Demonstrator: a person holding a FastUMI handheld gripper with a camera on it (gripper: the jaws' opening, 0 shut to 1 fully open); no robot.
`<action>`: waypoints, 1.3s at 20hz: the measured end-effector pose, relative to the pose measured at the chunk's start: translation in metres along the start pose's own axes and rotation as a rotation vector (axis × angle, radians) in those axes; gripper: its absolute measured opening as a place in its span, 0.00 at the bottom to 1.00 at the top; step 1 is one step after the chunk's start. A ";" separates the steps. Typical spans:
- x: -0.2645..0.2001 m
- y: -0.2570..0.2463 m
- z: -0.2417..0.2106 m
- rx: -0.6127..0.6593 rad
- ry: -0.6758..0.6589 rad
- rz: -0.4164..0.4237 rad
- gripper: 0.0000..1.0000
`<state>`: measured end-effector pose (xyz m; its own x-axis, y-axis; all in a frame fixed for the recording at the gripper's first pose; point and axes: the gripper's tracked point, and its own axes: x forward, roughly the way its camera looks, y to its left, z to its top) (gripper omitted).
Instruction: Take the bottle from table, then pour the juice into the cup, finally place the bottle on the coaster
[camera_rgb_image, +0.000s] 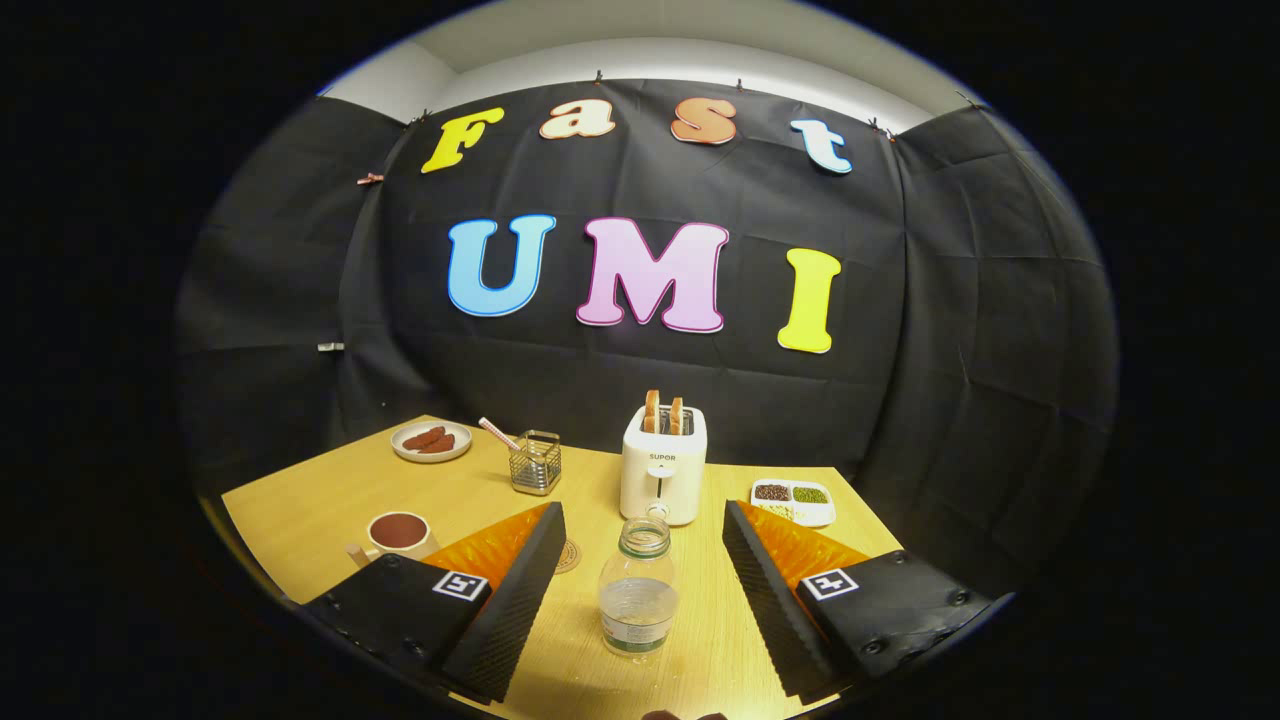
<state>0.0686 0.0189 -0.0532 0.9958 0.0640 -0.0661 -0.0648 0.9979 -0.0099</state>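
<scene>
A clear plastic bottle (638, 585) without a cap stands upright on the wooden table (320, 510), with some clear liquid in its lower part. It stands between the two fingers, apart from both. My gripper (645, 520) is open wide, one finger on each side of the bottle. A cream cup (398, 535) with a dark inside sits left of the left finger. A round coaster (567, 555) peeks out just behind the left finger's tip, mostly hidden by it.
A white toaster (662, 475) with two slices of toast stands just beyond the bottle. A wire holder (536, 463) with a straw and a plate of dark food (431, 441) lie at the back left. A white divided dish (794, 500) sits at the right.
</scene>
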 end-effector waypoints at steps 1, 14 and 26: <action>0.003 0.001 -0.004 -0.001 0.007 0.006 0.97; 0.035 -0.001 -0.072 0.017 0.122 -0.005 0.98; 0.043 0.000 -0.119 0.007 0.206 0.006 0.98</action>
<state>0.1036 0.0199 -0.1749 0.9609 0.0661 -0.2689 -0.0691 0.9976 -0.0015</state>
